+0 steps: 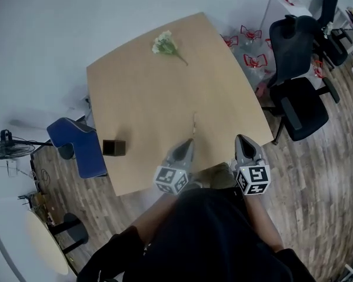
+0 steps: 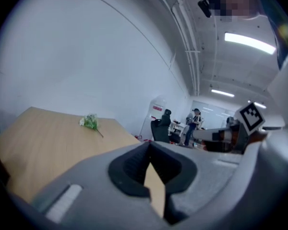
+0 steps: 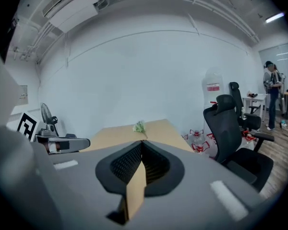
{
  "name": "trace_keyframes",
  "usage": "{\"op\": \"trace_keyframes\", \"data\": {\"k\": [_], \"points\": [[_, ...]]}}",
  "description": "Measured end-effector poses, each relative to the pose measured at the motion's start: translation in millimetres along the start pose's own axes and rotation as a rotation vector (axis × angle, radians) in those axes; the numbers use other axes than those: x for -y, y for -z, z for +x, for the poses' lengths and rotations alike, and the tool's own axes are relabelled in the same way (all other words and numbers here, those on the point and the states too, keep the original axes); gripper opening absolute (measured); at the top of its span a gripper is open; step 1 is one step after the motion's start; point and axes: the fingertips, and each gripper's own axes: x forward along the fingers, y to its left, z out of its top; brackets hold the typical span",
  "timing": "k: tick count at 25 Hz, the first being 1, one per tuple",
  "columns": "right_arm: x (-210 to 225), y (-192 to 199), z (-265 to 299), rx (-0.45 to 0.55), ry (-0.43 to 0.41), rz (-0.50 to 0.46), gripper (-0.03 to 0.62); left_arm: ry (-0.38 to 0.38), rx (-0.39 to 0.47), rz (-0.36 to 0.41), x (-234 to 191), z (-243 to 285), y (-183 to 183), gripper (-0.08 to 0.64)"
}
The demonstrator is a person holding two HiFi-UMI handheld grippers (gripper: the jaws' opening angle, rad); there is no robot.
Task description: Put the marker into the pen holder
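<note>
My left gripper (image 1: pixel 190 141) and right gripper (image 1: pixel 242 138) both have their jaws pressed together on nothing, at the desk's (image 1: pixel 141 93) near edge. The marker (image 1: pixel 194 122) lies just past my left tips. The pen holder (image 1: pixel 113 147) stands by the left edge.

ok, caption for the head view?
Left gripper and right gripper shut, empty; marker ahead, pen holder at left.

The table (image 1: pixel 135 93) is light tan wood grain. The pen holder (image 1: pixel 113 147) is dark brown. The flowers (image 1: pixel 164 43) are white with green stems. The left gripper (image 1: pixel 190 143) and right gripper (image 1: pixel 243 138) are grey, their cubes (image 1: pixel 172 180) patterned in black-and-white squares. One chair (image 1: pixel 82 144) is blue.
</note>
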Motion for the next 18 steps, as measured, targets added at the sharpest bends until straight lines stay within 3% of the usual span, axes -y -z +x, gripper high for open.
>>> {"op": "trace_keyframes", "data": {"k": [6, 11, 18], "points": [[38, -13, 48, -0.038, -0.114, -0.006, 0.003, -0.119, -0.088, 0.003, -26, 55, 22, 0.003], [60, -16, 84, -0.084, -0.184, -0.010, 0.003, -0.198, -0.181, -0.082, -42, 85, 47, 0.005], [68, -7, 133, -0.162, -0.291, -0.057, 0.003, -0.316, -0.280, -0.094, -84, 115, 79, 0.005]]}}
